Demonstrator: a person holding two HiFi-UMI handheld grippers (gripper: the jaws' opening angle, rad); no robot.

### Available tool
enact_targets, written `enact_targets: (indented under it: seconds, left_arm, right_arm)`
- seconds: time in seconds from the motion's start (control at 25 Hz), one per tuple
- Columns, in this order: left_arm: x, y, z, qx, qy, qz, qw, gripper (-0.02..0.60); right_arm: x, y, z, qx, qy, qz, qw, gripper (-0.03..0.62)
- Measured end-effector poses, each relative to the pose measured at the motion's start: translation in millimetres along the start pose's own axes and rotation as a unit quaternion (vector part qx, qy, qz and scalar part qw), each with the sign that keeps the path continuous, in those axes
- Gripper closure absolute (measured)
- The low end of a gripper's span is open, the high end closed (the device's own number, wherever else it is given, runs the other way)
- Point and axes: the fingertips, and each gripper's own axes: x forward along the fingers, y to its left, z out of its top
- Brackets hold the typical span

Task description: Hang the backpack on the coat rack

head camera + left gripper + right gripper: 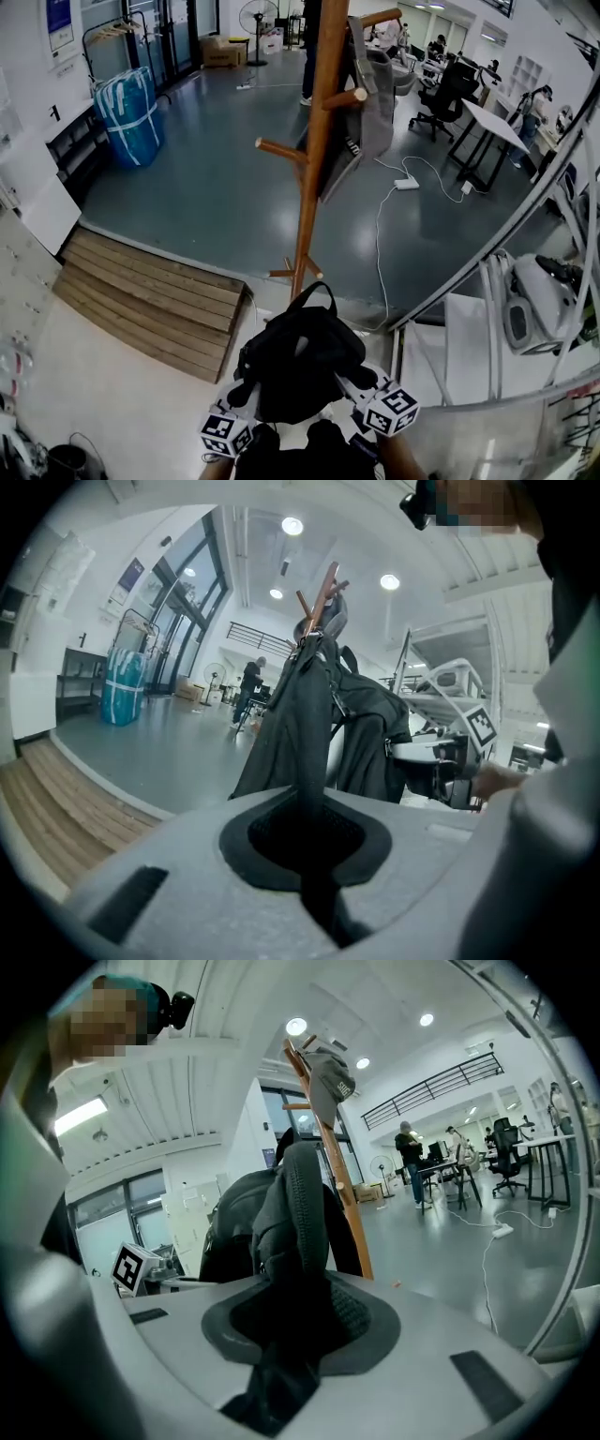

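— Grey floor point(206, 202) spreads out ahead of you, and the wooden coat rack point(316, 141) stands on it. Where is the backpack?
— The black backpack point(300, 361) hangs between your 2 grippers, low and close to you. It is short of the rack's foot and not touching it.
— Which way does it point?
— In the head view its long axis runs away from you toward the rack, with the carry loop point(315, 295) at the far end.
— And your jaws?
— Your left gripper point(314, 855) has its jaws pressed together on 1 thin black strap of the pack. Your right gripper point(295, 1335) pinches a thicker fold with a zipper, jaws partly apart around it. A grey garment point(375, 103) hangs on the rack.
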Motion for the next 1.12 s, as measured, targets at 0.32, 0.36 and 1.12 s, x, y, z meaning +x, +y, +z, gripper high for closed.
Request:
enact_targets:
  seconds: [0.32, 0.36, 1.12]
  left_arm:
    - [17.9, -10.8, -11.6, -0.023, -0.01, 0.059, 0.9979, 0.563]
    - [20.9, -11.8, -13.2, -0.024, -0.01, 0.066, 0.9975, 0.563]
    - [64.8, -12.4, -46.1, -0.044, 0.014, 0.133, 0.99, 0.563]
  right_arm:
    - [11.6, -33.0, 0.1, -0.012, 0.022, 0.051, 0.998, 0.49]
    - [13.3, -37.6, -0.7, -0.011, 0.023, 0.055, 0.998, 0.49]
    - [43.9, -96.0, -26.0, 0.007, 0.059, 0.098, 0.993, 0.49]
